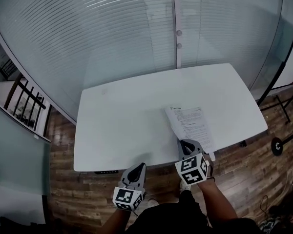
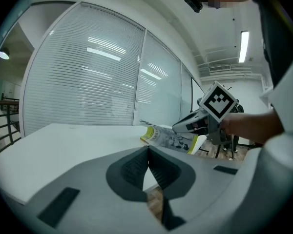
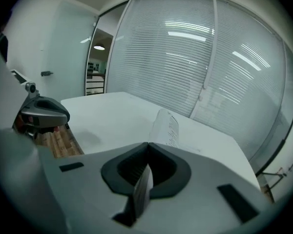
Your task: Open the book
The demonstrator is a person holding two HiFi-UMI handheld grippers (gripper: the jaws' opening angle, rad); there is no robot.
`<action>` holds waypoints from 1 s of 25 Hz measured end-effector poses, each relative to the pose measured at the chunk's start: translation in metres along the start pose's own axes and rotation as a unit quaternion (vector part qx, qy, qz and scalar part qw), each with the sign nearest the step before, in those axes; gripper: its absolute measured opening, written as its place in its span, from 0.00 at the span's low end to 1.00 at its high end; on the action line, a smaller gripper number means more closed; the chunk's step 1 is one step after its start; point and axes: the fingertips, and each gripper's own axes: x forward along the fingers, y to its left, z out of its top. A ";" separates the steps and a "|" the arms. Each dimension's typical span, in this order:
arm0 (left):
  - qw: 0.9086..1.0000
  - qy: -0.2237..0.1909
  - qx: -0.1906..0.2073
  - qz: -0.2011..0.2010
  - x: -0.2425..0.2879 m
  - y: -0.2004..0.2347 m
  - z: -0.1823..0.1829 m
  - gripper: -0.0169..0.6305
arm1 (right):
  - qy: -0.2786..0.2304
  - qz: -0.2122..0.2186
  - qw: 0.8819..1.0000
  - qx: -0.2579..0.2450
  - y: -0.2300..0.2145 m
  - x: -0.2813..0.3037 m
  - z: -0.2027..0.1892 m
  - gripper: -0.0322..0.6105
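Pinching the near end of the book [image 1: 189,123], the right gripper [image 1: 186,144] keeps its jaws pressed together on the thin top cover [image 3: 167,126], which stands up on edge in the right gripper view. The book lies on the white table [image 1: 127,126], close to the near right corner and reaching the near edge. From the left gripper view, the cover is raised at one end while the pages under it lie flat, so the opening looks only just begun. The cover would need to swing over and come to rest before the book counts as open.

The left gripper [image 1: 139,167] hangs just off the table's near edge, well apart from the book. Its jaws are together with nothing between them.

Apart from the book, the tabletop carries nothing, and nothing stands in the cover's path. A glass wall [image 1: 136,28] with blinds runs behind the far edge. Wooden floor [image 1: 63,179] surrounds the table, and a black stand [image 1: 278,143] sits beyond the right edge.
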 end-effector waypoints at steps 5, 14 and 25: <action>1.000 0.004 -0.016 0.023 -0.019 0.028 -0.011 0.04 | 0.022 0.011 0.998 -0.055 0.038 0.024 0.010 0.06; 0.998 0.011 -0.028 0.049 -0.072 0.058 -0.037 0.04 | 0.044 0.026 0.994 -0.096 0.105 0.054 0.020 0.06; 0.998 0.029 -0.026 0.045 -0.092 0.072 -0.053 0.04 | 0.073 0.012 0.989 -0.132 0.150 0.092 0.008 0.06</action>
